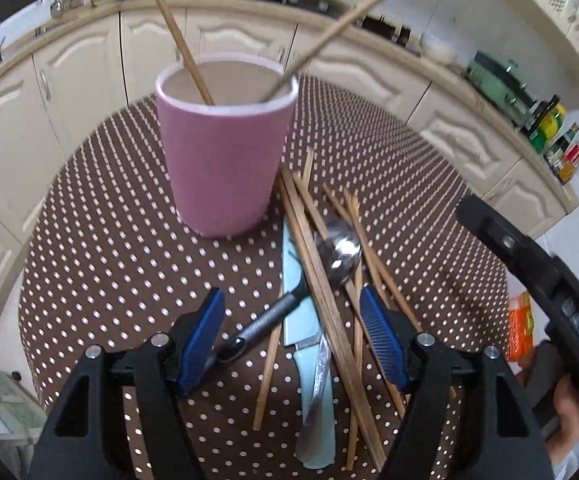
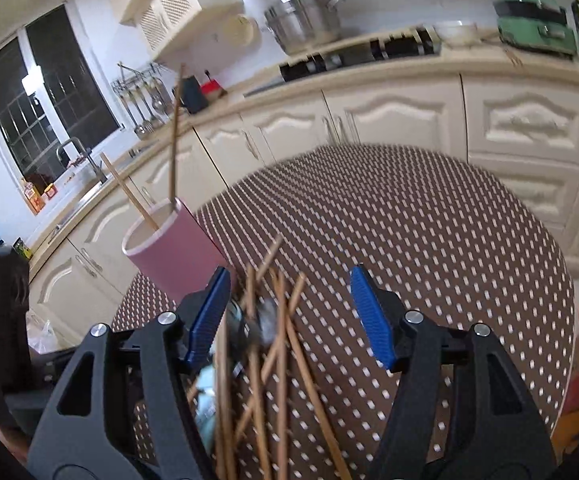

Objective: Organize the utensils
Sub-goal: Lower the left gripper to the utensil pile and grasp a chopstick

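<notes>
A pink cup (image 1: 223,160) stands on the brown dotted table (image 1: 109,240) with two wooden chopsticks (image 1: 181,40) leaning out of it. In front of it lies a heap of utensils: several chopsticks (image 1: 321,280), a steel ladle (image 1: 339,254) with a dark handle, and a pale blue knife (image 1: 295,312). My left gripper (image 1: 293,320) hangs open above this heap, nothing pressed between its blue pads. In the right wrist view the cup (image 2: 173,256) is at left. My right gripper (image 2: 285,316) is open over the blurred chopsticks (image 2: 285,360), gripping none.
Cream kitchen cabinets (image 1: 81,64) and a counter curve behind the table. Bottles (image 1: 557,136) and a green appliance (image 1: 497,84) stand on the counter at right. An orange packet (image 1: 521,332) lies at the table's right edge. The other gripper's black body (image 1: 537,292) is near it.
</notes>
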Action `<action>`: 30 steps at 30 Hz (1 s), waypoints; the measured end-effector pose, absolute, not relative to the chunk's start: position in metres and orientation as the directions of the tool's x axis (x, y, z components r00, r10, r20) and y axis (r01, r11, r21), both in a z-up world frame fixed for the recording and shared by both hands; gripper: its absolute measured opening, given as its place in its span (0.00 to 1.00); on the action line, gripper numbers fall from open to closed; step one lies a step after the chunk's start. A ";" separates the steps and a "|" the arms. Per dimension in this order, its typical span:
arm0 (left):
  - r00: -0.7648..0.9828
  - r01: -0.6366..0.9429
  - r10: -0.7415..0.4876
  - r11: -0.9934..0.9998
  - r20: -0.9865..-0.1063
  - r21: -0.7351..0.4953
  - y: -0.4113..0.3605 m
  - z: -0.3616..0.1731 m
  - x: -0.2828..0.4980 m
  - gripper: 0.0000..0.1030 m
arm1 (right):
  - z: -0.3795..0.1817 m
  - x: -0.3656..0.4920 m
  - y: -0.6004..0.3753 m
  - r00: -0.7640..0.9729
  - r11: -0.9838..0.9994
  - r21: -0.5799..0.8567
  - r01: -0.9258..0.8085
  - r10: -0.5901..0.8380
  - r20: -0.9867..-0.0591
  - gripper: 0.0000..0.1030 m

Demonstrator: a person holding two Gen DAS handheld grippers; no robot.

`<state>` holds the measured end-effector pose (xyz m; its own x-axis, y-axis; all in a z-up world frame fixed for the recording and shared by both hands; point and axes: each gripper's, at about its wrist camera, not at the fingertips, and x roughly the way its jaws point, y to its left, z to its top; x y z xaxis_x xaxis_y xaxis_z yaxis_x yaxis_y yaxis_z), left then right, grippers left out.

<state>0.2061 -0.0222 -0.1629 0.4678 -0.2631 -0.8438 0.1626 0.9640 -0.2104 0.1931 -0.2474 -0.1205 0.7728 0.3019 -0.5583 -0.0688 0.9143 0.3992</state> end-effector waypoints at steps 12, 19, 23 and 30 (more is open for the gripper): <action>0.405 0.118 -0.192 0.981 -0.894 -0.157 -0.032 -0.184 0.225 0.57 | -0.132 0.180 -0.265 0.755 0.906 0.421 -0.049 0.309 -0.578 0.63; 0.400 0.127 -0.176 0.983 -0.900 -0.136 -0.036 -0.183 0.231 0.57 | -0.137 0.183 -0.268 0.741 0.900 0.435 -0.039 0.318 -0.591 0.63; 0.405 0.125 -0.148 0.986 -0.902 -0.106 -0.037 -0.181 0.235 0.57 | -0.136 0.182 -0.270 0.745 0.902 0.430 -0.038 0.312 -0.589 0.63; 0.364 0.144 -0.178 0.981 -0.914 -0.134 -0.052 -0.183 0.245 0.32 | -0.135 0.185 -0.267 0.738 0.905 0.424 -0.044 0.315 -0.596 0.63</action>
<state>0.2448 -0.0517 -0.1826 0.3637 -0.1781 -0.9143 0.1437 0.9805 -0.1339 0.1847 -0.2665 -0.1347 0.7384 0.3150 -0.5963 -0.0436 0.9047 0.4239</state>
